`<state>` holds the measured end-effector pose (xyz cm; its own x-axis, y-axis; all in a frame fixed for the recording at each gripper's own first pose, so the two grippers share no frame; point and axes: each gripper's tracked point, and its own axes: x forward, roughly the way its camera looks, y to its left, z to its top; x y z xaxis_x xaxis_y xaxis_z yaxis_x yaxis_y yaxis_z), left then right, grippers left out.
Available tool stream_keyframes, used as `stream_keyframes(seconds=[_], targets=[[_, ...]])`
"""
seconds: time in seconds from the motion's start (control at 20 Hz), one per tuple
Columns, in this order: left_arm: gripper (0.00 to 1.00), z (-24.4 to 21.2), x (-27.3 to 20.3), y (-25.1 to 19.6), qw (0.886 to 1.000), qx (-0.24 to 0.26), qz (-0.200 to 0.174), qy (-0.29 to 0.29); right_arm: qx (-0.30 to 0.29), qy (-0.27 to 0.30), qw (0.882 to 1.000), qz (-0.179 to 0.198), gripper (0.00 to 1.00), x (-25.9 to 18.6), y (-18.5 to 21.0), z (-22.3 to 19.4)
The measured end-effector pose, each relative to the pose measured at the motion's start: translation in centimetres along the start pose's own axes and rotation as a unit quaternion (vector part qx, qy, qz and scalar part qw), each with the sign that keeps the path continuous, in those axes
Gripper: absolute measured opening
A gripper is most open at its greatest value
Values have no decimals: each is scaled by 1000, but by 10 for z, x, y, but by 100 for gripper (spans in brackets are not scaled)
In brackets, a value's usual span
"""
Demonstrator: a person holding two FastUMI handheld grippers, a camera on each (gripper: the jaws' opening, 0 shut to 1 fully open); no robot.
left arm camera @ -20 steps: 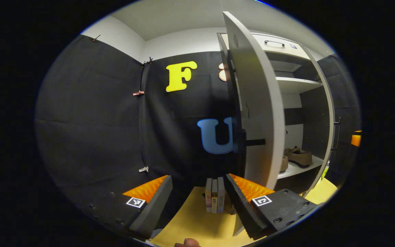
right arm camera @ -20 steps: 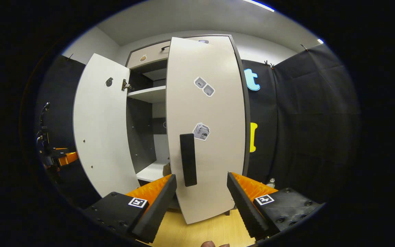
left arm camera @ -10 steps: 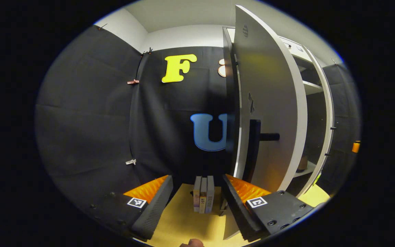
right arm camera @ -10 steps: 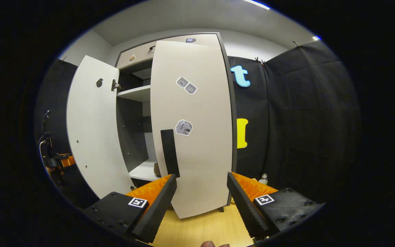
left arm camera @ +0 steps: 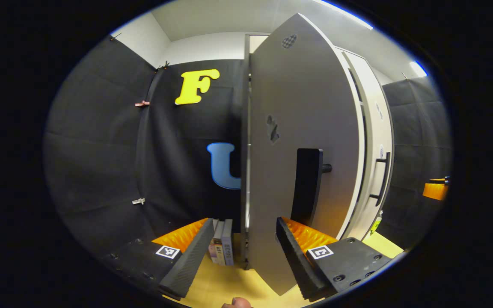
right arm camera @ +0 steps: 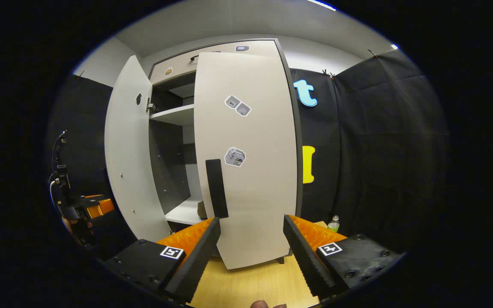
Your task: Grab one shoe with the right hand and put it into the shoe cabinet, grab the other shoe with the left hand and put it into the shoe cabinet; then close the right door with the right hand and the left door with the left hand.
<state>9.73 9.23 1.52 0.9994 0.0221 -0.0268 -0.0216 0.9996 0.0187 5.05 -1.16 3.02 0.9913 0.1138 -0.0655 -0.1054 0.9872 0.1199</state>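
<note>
Here the left tool (left arm camera: 236, 252) is spread wide, gripping nothing; the left door (left arm camera: 302, 141) stands partly open just ahead, its dark handle (left arm camera: 307, 188) above the right finger. Books (left arm camera: 222, 248) stand on the floor beside the door's hinge edge. Right tool (right arm camera: 250, 252) likewise wide, empty, before the nearly closed right door (right arm camera: 250, 171). A shoe (right arm camera: 202, 209) shows on the cabinet's lower shelf (right arm camera: 184, 212).

**Background objects beside the cabinet**

Three upright books (left arm camera: 222, 247) stand on the light wooden floor (right arm camera: 255, 284) against the black cloth wall (left arm camera: 101, 149). Small clips (left arm camera: 141, 103) pin that cloth along its seam. A clear plastic bottle with a green label (right arm camera: 334, 223) stands on the floor near the right-hand wall.
</note>
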Motion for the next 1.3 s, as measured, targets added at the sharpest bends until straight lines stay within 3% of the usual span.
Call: stream_keyframes(seconds=[0.05, 0.1, 0.45, 0.55, 0.75, 1.3], targets=[[89, 1, 4, -12, 1000, 4, -7, -1, 1, -1, 1000, 2, 98, 1, 2, 1], [94, 1, 7, -23, 1000, 7, -14, -2, 3, -3, 1000, 4, 98, 3, 3, 2], [92, -2, 33, -80, 999, 7, -50, 9, 17, -6, 1000, 12, 98, 9, 6, 7], [94, 1, 40, -79, 999, 14, -36, 3, 14, -5, 1000, 12, 98, 8, 3, 7], [93, -1, 48, -89, 999, 2, -40, 3, 10, -4, 1000, 10, 98, 5, -1, 5], [92, 6, 60, -112, 999, 36, -39, 1, 19, -5, 1000, 17, 98, 9, 1, 7]])
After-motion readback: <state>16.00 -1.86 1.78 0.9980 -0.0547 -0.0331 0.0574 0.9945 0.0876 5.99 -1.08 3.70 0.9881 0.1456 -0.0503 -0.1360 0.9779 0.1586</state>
